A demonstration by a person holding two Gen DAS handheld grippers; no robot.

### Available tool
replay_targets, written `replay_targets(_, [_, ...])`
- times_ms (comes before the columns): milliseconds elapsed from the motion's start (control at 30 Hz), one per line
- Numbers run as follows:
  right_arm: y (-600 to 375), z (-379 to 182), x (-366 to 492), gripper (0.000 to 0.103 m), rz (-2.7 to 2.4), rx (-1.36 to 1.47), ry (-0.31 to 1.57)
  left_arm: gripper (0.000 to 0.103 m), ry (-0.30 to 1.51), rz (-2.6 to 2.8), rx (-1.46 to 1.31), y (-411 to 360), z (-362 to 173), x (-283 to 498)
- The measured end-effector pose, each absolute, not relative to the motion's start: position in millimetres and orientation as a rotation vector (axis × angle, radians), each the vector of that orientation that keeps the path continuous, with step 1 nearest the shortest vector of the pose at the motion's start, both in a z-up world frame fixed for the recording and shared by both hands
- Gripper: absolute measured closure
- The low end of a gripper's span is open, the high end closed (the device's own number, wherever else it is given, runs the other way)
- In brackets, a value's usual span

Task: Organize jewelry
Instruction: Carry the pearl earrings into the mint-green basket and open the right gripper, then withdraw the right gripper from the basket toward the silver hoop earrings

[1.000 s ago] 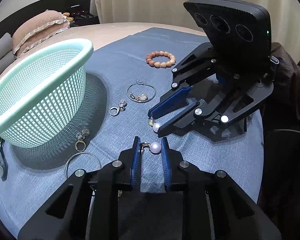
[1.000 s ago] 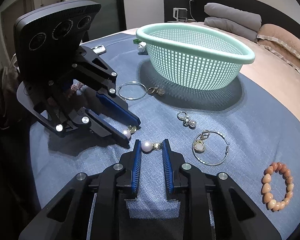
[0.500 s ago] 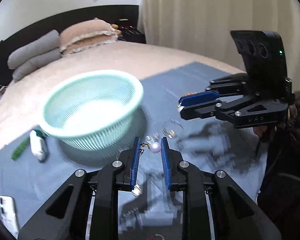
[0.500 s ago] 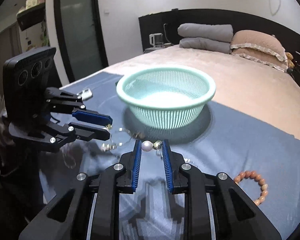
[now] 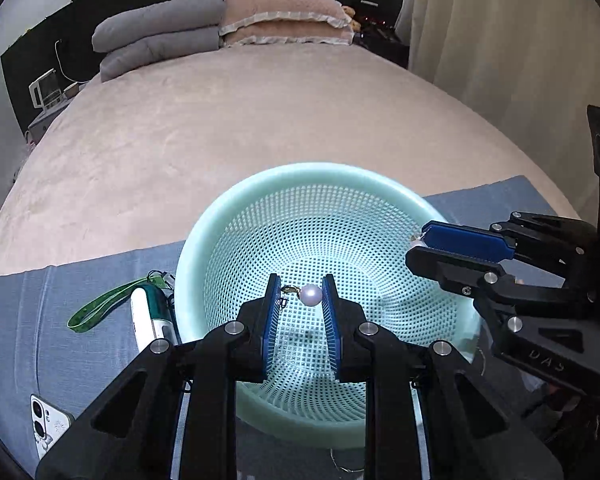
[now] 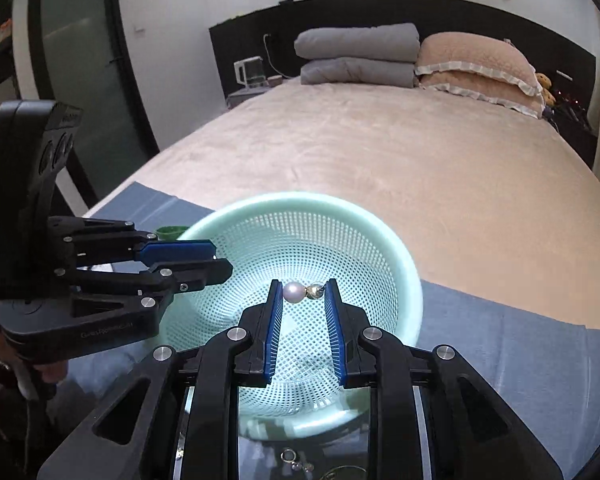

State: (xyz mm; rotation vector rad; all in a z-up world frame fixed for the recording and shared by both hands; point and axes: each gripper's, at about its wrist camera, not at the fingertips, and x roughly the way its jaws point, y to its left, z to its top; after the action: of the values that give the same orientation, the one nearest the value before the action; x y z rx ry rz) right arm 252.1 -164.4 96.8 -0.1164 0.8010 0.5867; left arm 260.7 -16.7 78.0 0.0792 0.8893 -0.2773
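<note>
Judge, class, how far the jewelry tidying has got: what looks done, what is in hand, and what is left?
Done: nothing yet; the mint basket looks empty inside. In hand: the left gripper is shut on a pearl earring, the right gripper on its twin, both held over the basket. Left: release both, then fetch the small pieces lying on the blue cloth in front of the basket.

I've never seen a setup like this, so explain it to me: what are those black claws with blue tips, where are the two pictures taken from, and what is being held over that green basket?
They are hand-held grippers, one in each of a person's hands; each carries a camera looking along its own fingers. One picture is from the left gripper, one from the right gripper; each also shows the other from the side. Each is shut on a pearl earring: left pearl earring, right pearl earring. Both hang over the mint basket, which stands on a blue cloth on a bed. A phone lies nearby.
</note>
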Motion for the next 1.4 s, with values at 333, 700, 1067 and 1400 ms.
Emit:
replay_targets(333, [-150.2, 72.6, 265.1, 0.083, 0.568, -0.142, 0.868, 0.081, 0.949, -0.249, 0.131, -24.2, 54.8, 278.2])
replay_targets(700, [-147.8, 76.9, 265.0, 0.082, 0.58, -0.149, 0.86, 0.081, 0.945, -0.223, 0.177, -30.4, 51.5, 271.3])
replay_targets(1067, [-161.1, 79.5, 267.7, 0.081, 0.564, -0.106, 0.874, 0.071, 0.954, -0.218, 0.138, -21.4, 55.4, 266.4])
replay_targets(1400, [-159.1, 95.4, 261.4, 0.065, 0.553, -0.121, 0.856, 0.04, 0.893, -0.203, 0.203, -24.7, 78.6, 247.4])
